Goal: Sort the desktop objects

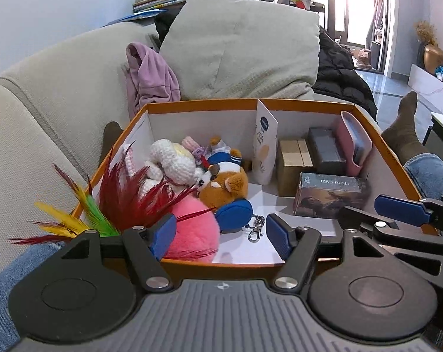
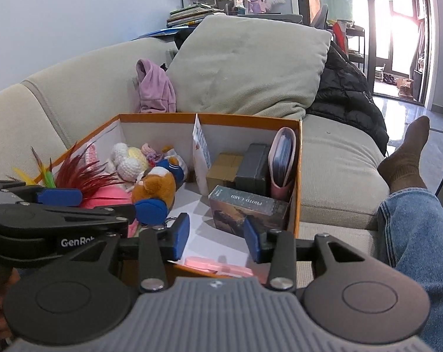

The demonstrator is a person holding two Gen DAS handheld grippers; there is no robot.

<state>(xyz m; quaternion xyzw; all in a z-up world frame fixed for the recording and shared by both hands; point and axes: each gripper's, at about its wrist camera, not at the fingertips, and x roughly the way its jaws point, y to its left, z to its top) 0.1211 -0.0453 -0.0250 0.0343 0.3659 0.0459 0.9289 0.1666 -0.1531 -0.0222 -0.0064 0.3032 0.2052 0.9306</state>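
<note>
Left wrist view
My left gripper (image 1: 221, 234): nearest the lens, fingers spread wide with nothing between them, poised over the near rim of the orange box (image 1: 306, 105)
Pink pom-pom (image 1: 192, 228): just behind my left blue pad, in the box's left compartment near the front
Feathers (image 1: 115, 202): red, green and yellow, sticking up over the box's left wall beside the pom-pom
Blue round pouch (image 1: 234, 214): between the pom-pom and a metal clasp (image 1: 256, 228) lying on the white floor
Corgi plush (image 1: 224, 184): behind the pouch, touching the white crochet toy (image 1: 171, 161)
Divider card (image 1: 264, 143): upright, splitting the box into left and right compartments
Right compartment: photo card box (image 1: 329, 195) at the front; behind it a brown box (image 1: 294, 164), a dark grey box (image 1: 325, 149) and a pink holder (image 1: 353, 146) against the right wall
My right gripper (image 1: 403, 208): enters from the right over the box's right rim; from here I cannot tell how its fingers stand

Right wrist view
My right gripper (image 2: 215, 237): closest to the camera, fingers parted and holding nothing, above the box's near edge in front of the photo card box (image 2: 247, 208)
Pink flat item (image 2: 218, 267): low at the near rim, partly hidden by my gripper, so I cannot tell what it is
My left gripper (image 2: 60, 198): reaches in from the left, over the pom-pom (image 2: 107, 199)
Setting: the box sits on a beige sofa (image 2: 332, 161); a grey cushion (image 2: 250, 64), lilac garment (image 2: 154, 88) and black jacket (image 2: 347, 94) lie behind it
</note>
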